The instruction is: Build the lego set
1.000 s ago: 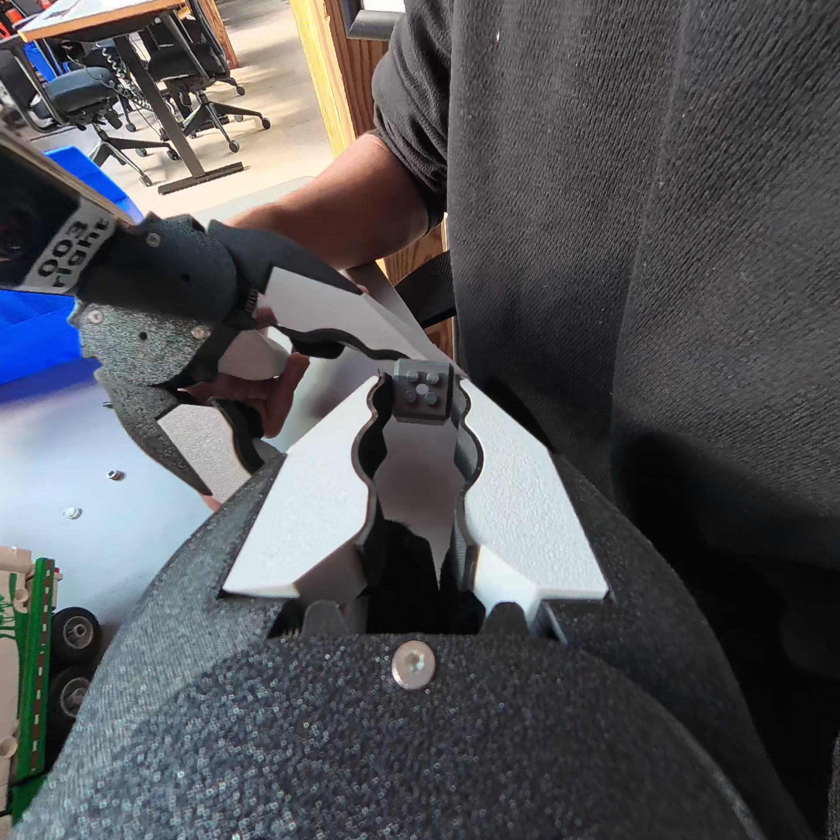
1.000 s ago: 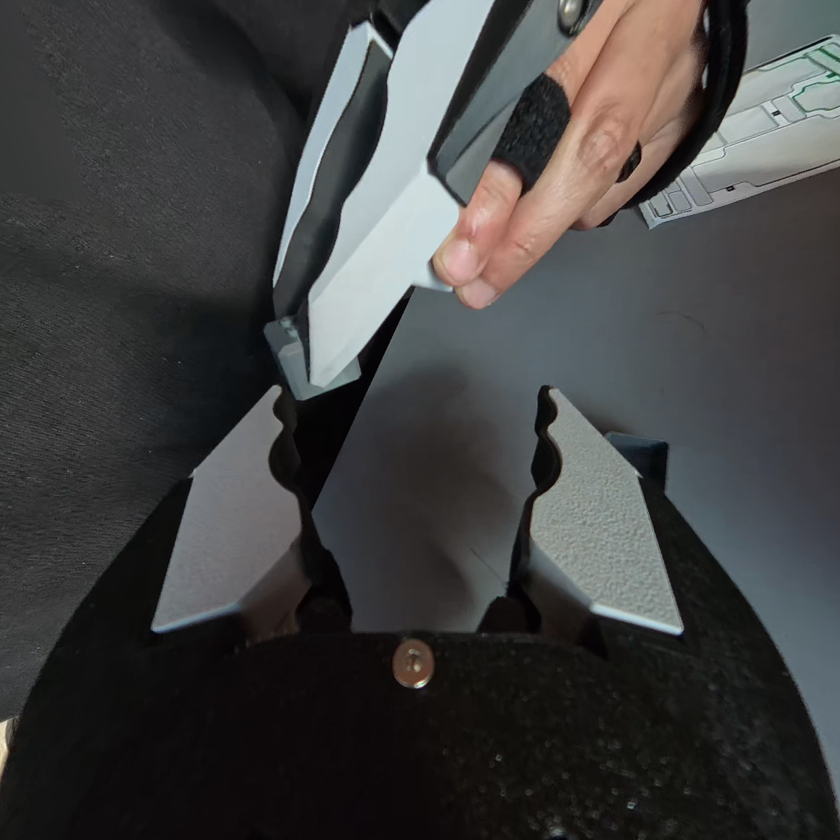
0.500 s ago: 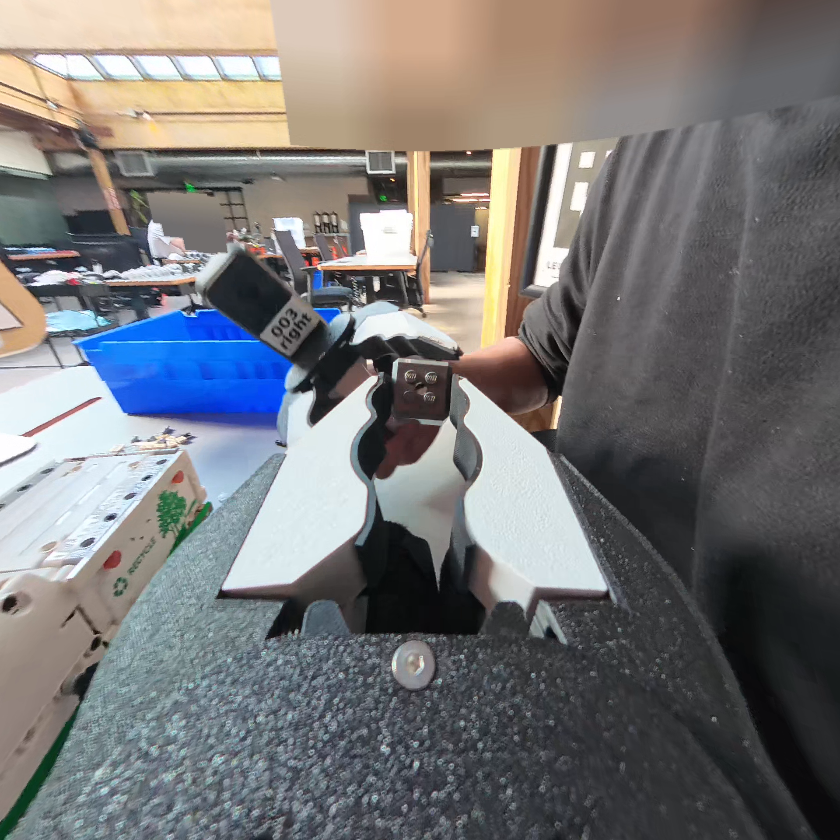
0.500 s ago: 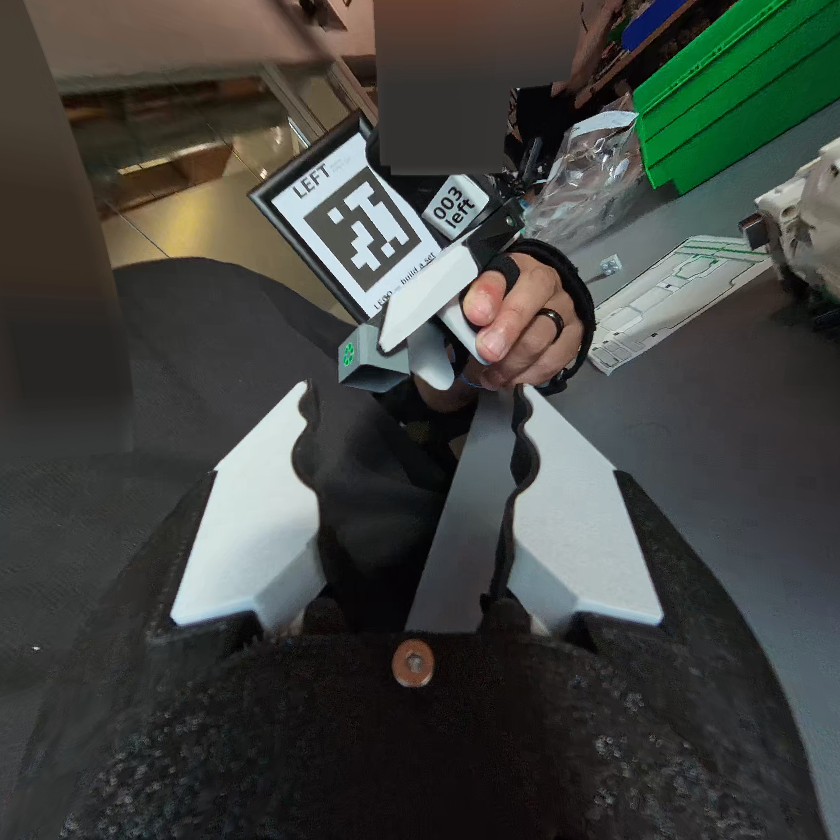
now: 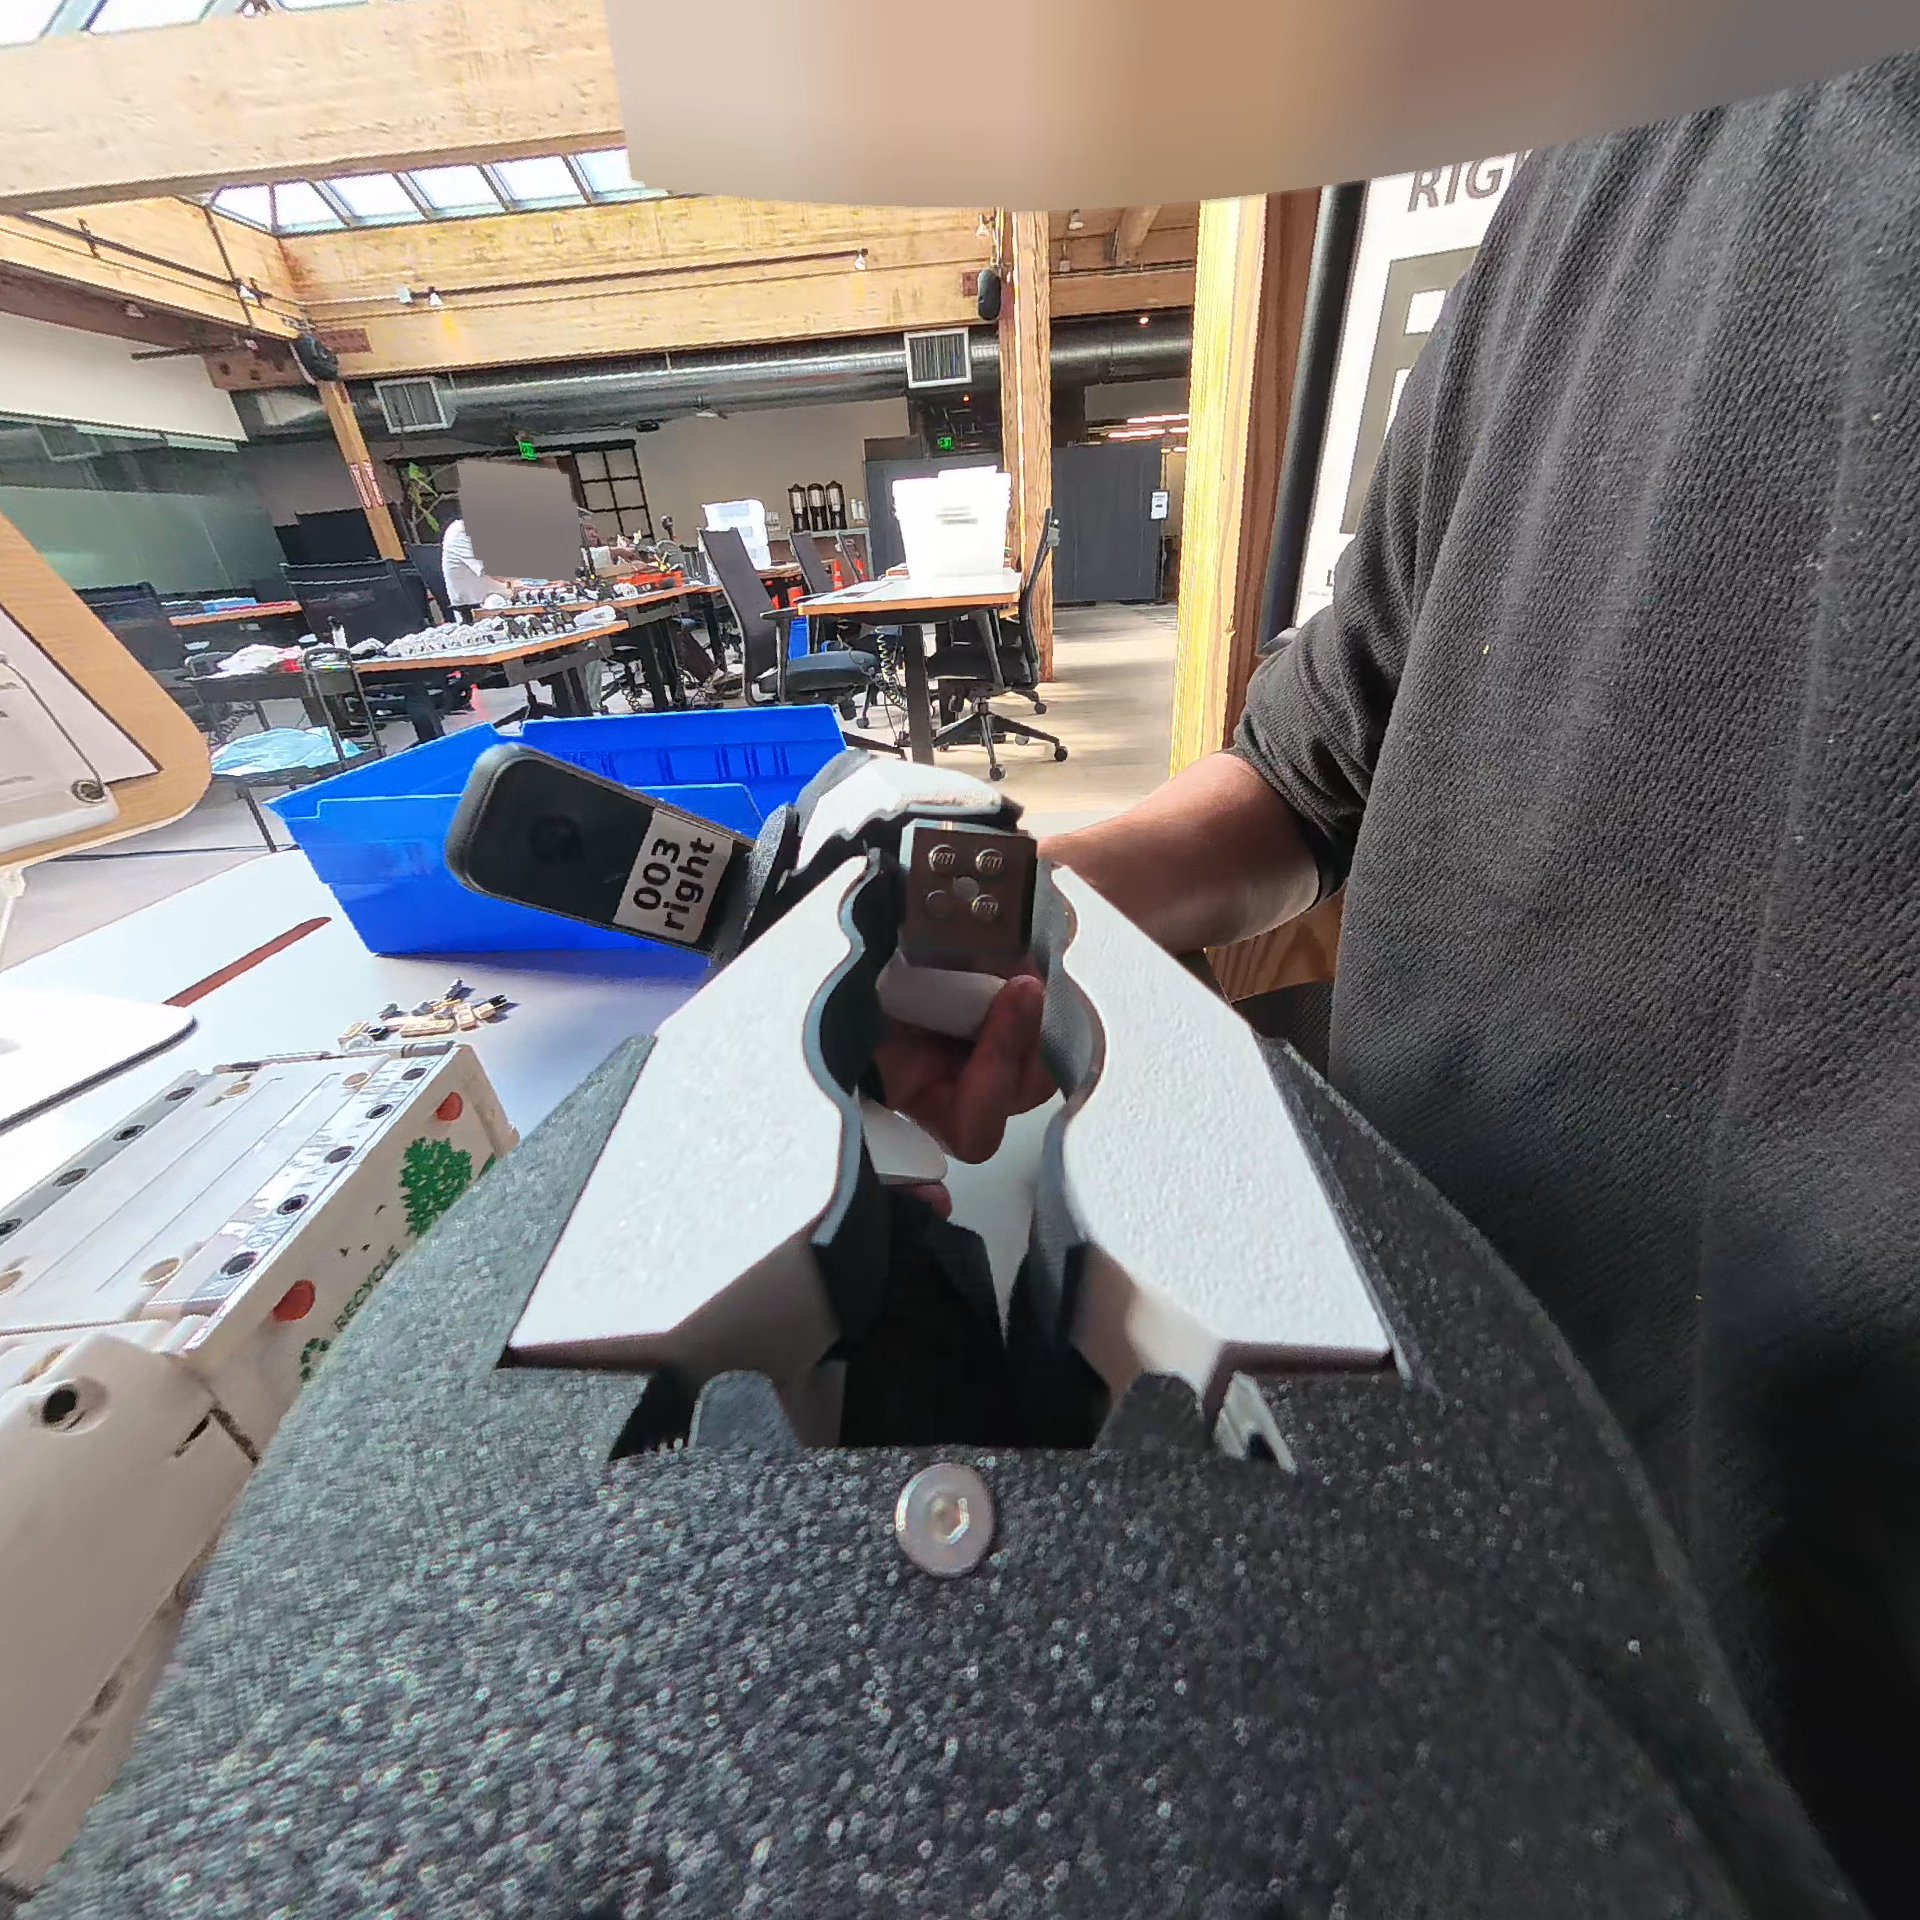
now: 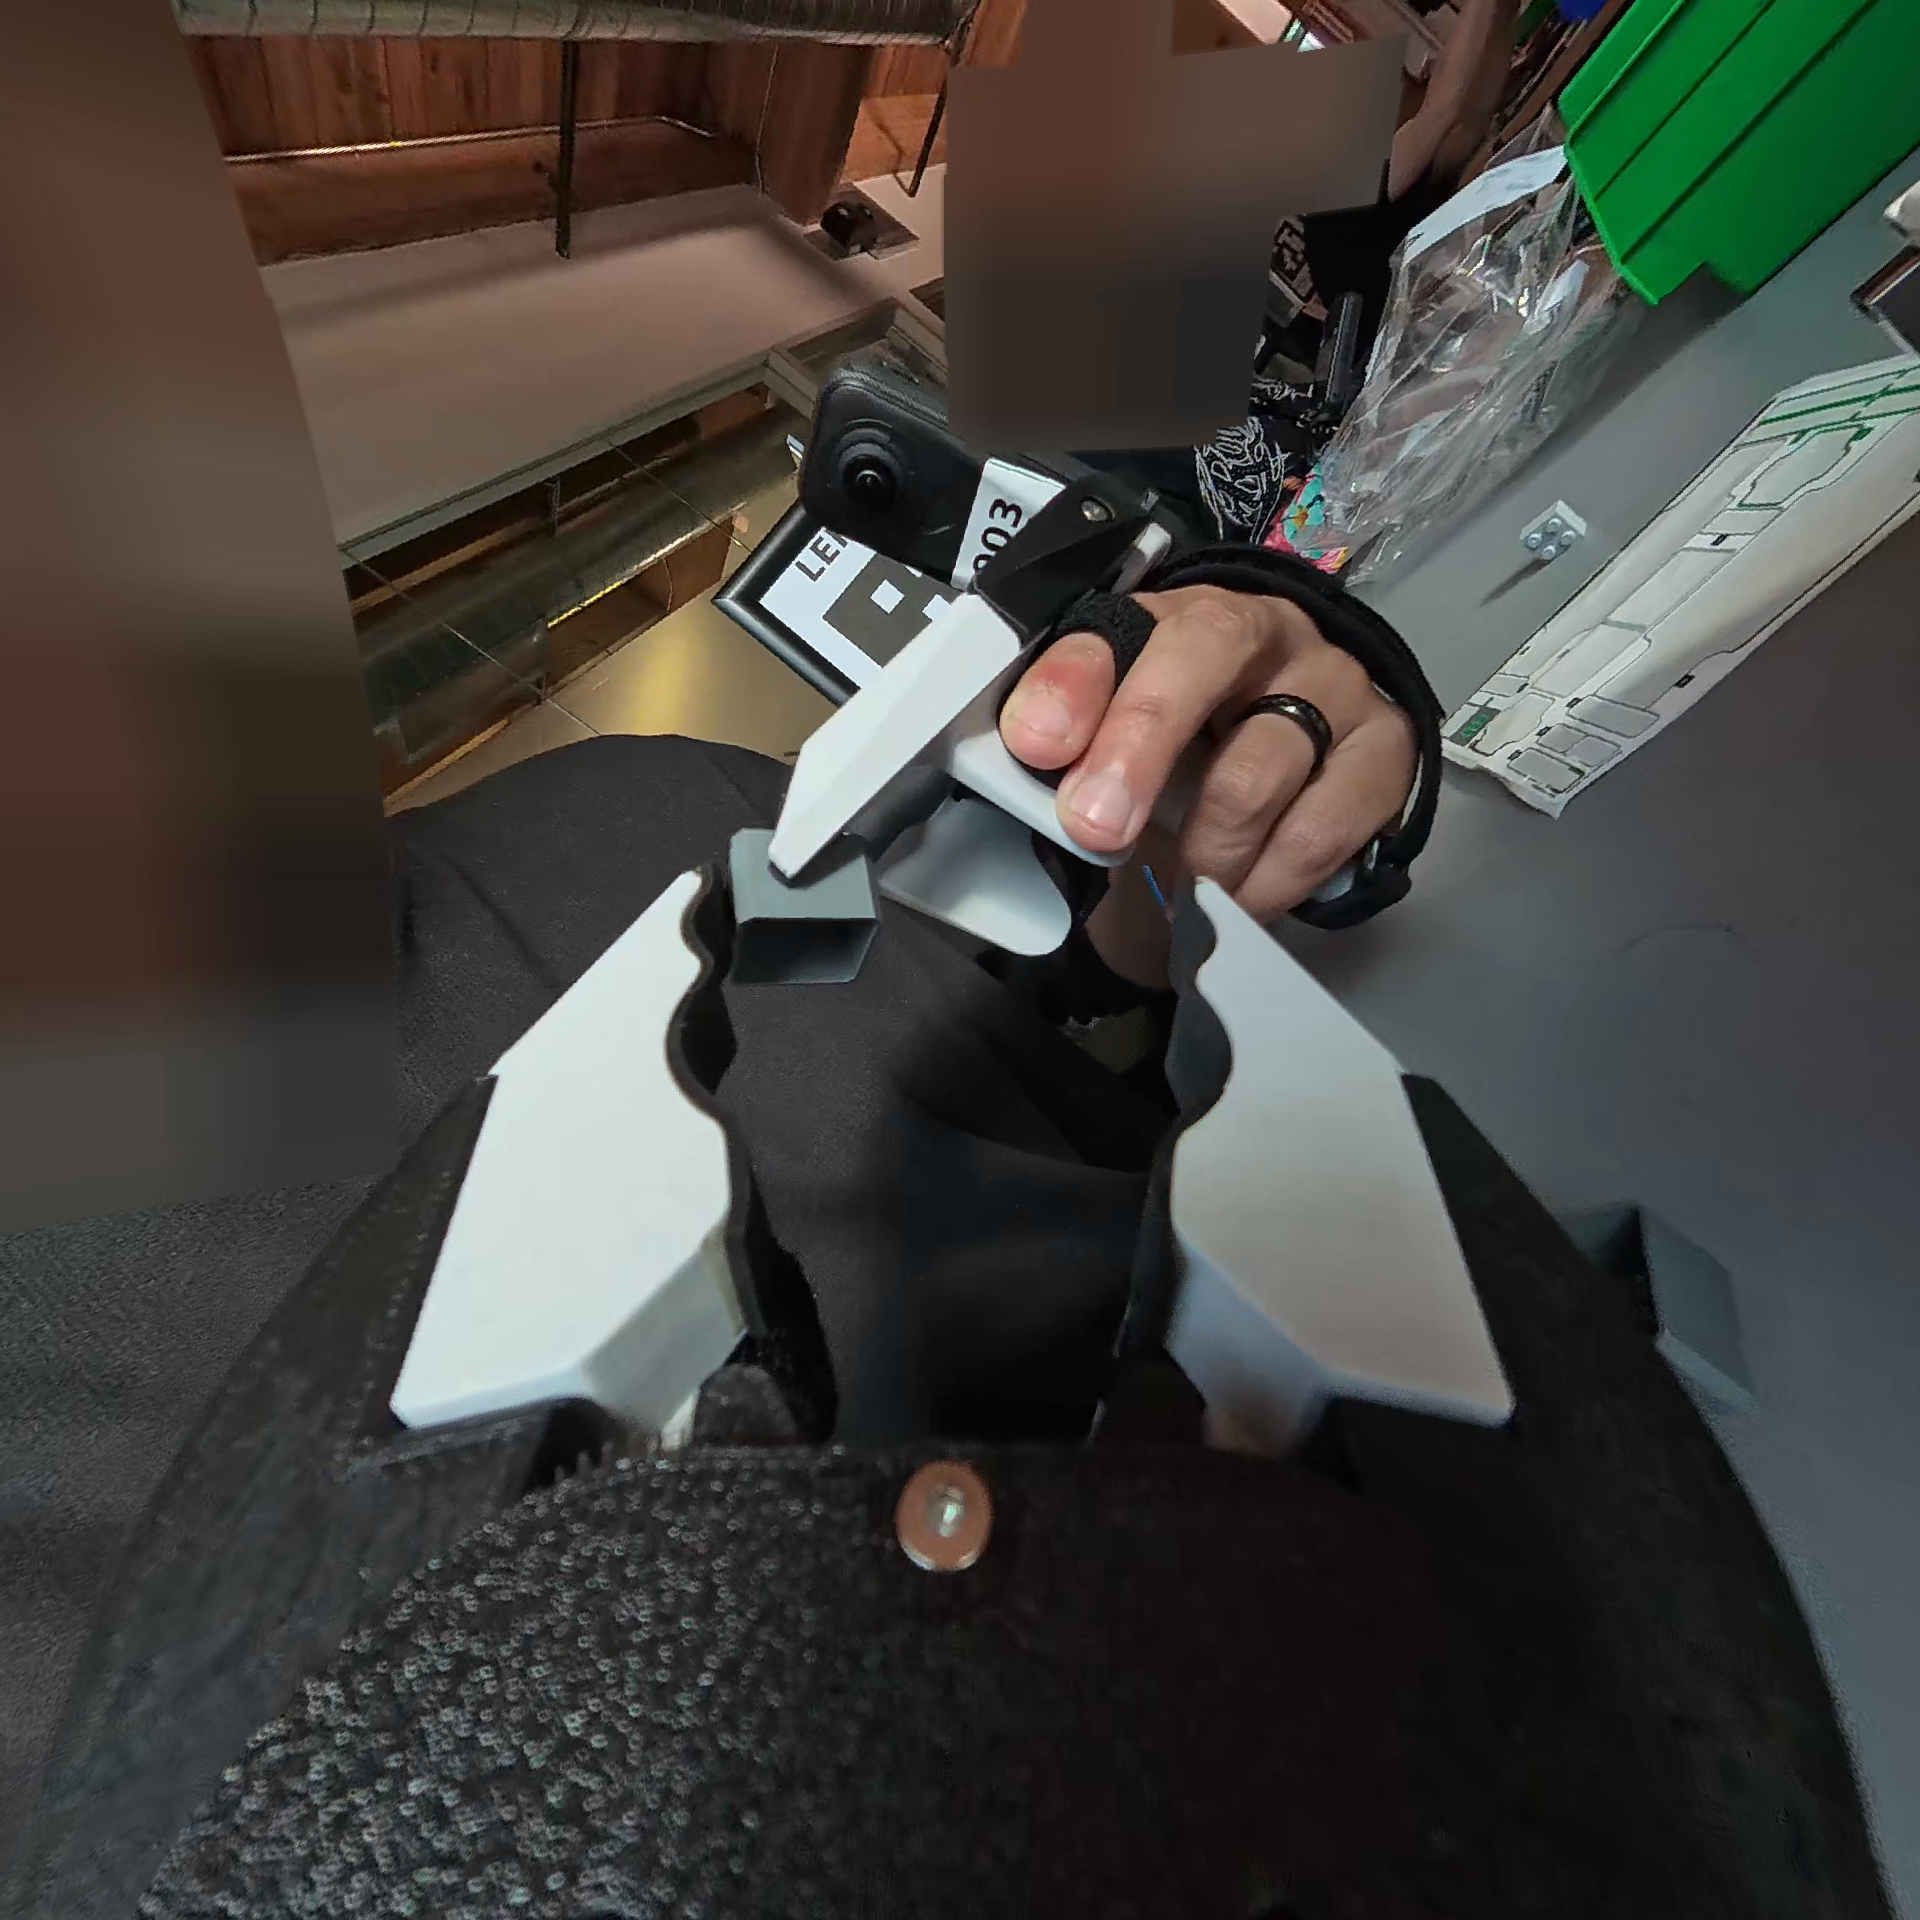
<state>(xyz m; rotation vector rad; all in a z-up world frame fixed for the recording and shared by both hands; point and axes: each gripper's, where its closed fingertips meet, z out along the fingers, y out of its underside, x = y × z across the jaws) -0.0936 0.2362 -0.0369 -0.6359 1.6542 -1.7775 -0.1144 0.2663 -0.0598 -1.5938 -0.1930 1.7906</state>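
Observation:
My left gripper (image 5: 961,873) is shut on a small dark grey 2x2 brick (image 5: 968,914), studs facing the camera, held up in front of the person's dark sweater. My right gripper (image 6: 951,914) is open and empty. In the right wrist view the left gripper (image 6: 821,873) holds the grey brick (image 6: 800,935) just beside my right gripper's left fingertip (image 6: 696,914), inside the open jaws. The right gripper (image 5: 862,810) shows just behind the brick in the left wrist view. A white truck model (image 5: 208,1195) with green tree stickers stands at lower left.
A blue bin (image 5: 623,831) stands on the white table (image 5: 260,935) beside small loose parts (image 5: 426,1018). On the grey table lie a printed sheet (image 6: 1662,623), a small light grey brick (image 6: 1553,538), a plastic bag (image 6: 1455,364) and green bins (image 6: 1714,125).
Both grippers have tilted up from the table. The left gripper, still holding the brick, has come closer and now sits between the right gripper's open fingers.

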